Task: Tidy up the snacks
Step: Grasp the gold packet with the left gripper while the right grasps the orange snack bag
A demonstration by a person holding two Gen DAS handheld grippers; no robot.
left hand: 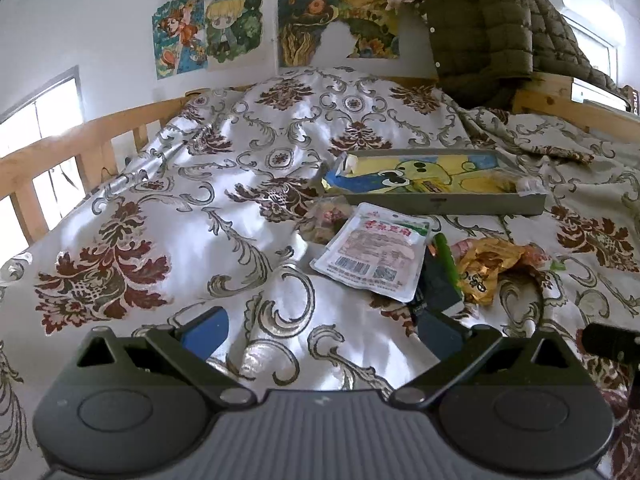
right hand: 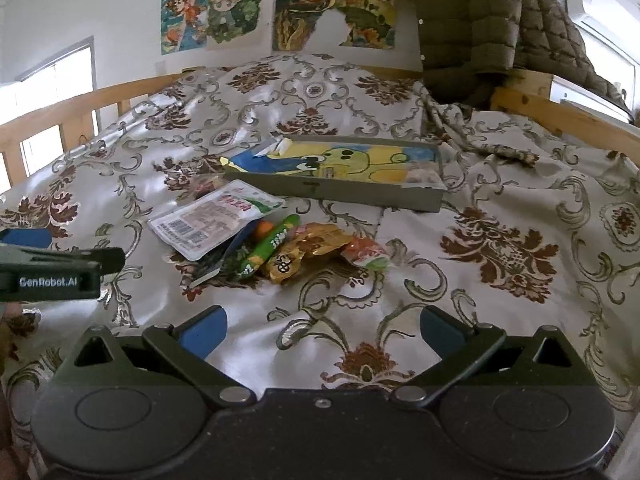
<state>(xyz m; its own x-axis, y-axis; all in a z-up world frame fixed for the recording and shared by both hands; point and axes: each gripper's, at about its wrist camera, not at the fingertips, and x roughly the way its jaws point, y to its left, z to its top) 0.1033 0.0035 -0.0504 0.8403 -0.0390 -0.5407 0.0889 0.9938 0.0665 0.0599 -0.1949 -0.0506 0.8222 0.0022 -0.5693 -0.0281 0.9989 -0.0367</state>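
Loose snacks lie in a pile on the patterned bedspread: a white and pink packet (left hand: 374, 254) (right hand: 216, 220), a green stick (left hand: 446, 254) (right hand: 272, 246), a gold wrapper (left hand: 486, 266) (right hand: 304, 252), a dark packet (left hand: 438, 284) and a pink-green packet (right hand: 366, 258). Behind them sits a grey tray (left hand: 480, 202) (right hand: 360, 192) with a yellow cartoon lining and a few small items at its right end. My left gripper (left hand: 320, 332) is open just short of the pile, nothing between its fingers. My right gripper (right hand: 324, 330) is open too, over bare bedspread in front of the pile.
Wooden bed rails (left hand: 80, 140) (right hand: 560, 116) run along both sides. An olive padded jacket (left hand: 488, 28) hangs at the back right. Posters (right hand: 224, 12) cover the wall. The left gripper's body (right hand: 52, 268) shows at the left edge of the right wrist view.
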